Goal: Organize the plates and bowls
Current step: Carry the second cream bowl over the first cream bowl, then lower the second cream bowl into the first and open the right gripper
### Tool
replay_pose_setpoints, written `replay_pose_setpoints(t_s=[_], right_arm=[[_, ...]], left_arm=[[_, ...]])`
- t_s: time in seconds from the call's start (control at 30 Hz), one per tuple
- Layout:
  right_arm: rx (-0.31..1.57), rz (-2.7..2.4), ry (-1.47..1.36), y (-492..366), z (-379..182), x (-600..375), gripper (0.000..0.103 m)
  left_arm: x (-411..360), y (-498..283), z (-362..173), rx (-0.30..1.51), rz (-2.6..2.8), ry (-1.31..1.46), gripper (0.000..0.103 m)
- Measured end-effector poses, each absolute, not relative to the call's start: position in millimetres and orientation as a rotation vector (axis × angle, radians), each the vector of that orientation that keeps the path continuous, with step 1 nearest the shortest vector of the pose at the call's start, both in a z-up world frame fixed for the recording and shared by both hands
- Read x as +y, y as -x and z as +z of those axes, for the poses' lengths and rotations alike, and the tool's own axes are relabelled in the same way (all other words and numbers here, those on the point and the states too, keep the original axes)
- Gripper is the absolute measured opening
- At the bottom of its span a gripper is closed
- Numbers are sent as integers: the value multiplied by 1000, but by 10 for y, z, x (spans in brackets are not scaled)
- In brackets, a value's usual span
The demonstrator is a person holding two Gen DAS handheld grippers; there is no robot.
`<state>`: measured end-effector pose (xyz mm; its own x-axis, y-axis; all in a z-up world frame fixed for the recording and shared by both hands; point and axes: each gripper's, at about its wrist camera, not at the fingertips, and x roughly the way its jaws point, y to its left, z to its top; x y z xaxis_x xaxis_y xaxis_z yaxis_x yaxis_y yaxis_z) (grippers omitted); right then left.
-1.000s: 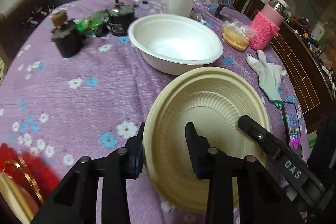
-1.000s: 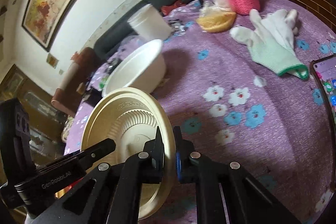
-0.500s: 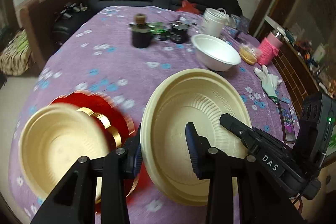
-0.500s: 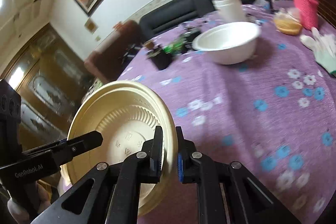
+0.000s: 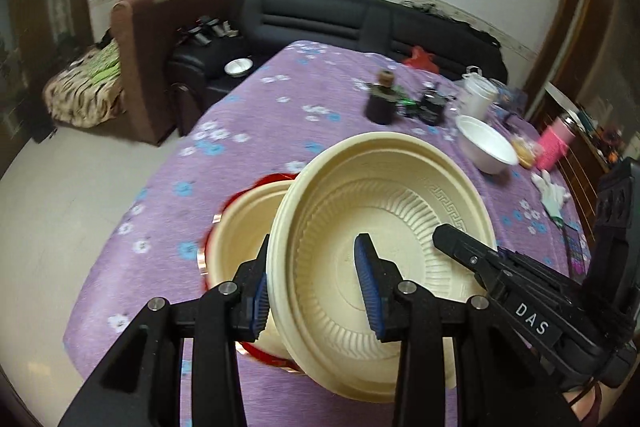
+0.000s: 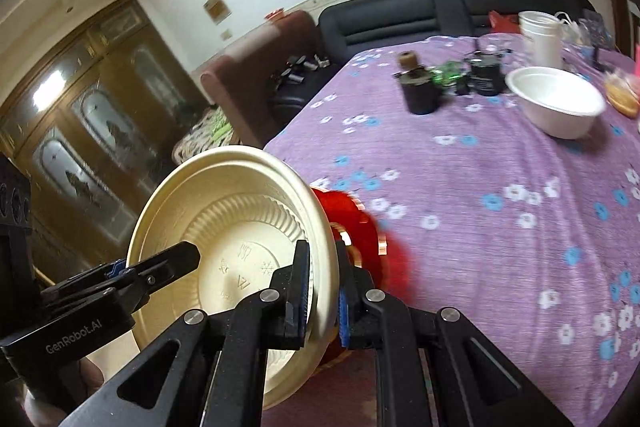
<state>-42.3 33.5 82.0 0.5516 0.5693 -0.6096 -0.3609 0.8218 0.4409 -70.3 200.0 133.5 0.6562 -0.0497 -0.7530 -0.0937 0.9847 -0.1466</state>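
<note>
A cream plate [image 5: 384, 267] is held off the table [image 5: 256, 163], tilted, by both tools at once. In the left wrist view, the left tool [image 5: 316, 287] is pinched on the plate's left rim: one blue-padded finger lies outside the rim and the other inside the dish. The right tool [image 5: 460, 247] is seen across the plate, clamped on the opposite rim, its jaws pressed nearly together on the thin edge. In the right wrist view, the plate [image 6: 232, 227] is seen standing steeply, with the right tool [image 6: 322, 299] straddling its near rim and the left tool [image 6: 176, 263] reaching in from the left.

Below and to the left of the held plate, a second cream plate [image 5: 248, 227] rests on the table, stacked on a red plate [image 5: 264, 351] with gold trim; the held plate hangs partly over this stack. In the right wrist view, only the red plate [image 6: 352, 223] is seen, blurred, just behind the held plate's rim.

Farther back on the purple flowered cloth, a dark jar [image 5: 380, 103] with a cork-like top stands, then a smaller dark object [image 5: 432, 105], then a white tub [image 5: 478, 95]. Nearer than the tub, a white bowl [image 5: 486, 145] sits upright and empty. To its right lie a bagged yellowish item [image 5: 524, 151], a pink-sleeved bottle [image 5: 554, 143] and a white glove [image 5: 554, 193]. A phone [image 5: 576, 251] lies near the table's right edge.
</note>
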Motion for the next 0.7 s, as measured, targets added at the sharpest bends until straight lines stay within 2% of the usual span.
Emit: replay_pose_setpoints(t_s=[0.43, 0.7], right_arm=[[861, 513, -172, 329, 711, 801, 14], [843, 486, -114, 328, 695, 886, 17]], left_arm=[[2325, 568, 1088, 891, 105, 180, 37], [2426, 601, 1114, 866, 110, 221, 50]])
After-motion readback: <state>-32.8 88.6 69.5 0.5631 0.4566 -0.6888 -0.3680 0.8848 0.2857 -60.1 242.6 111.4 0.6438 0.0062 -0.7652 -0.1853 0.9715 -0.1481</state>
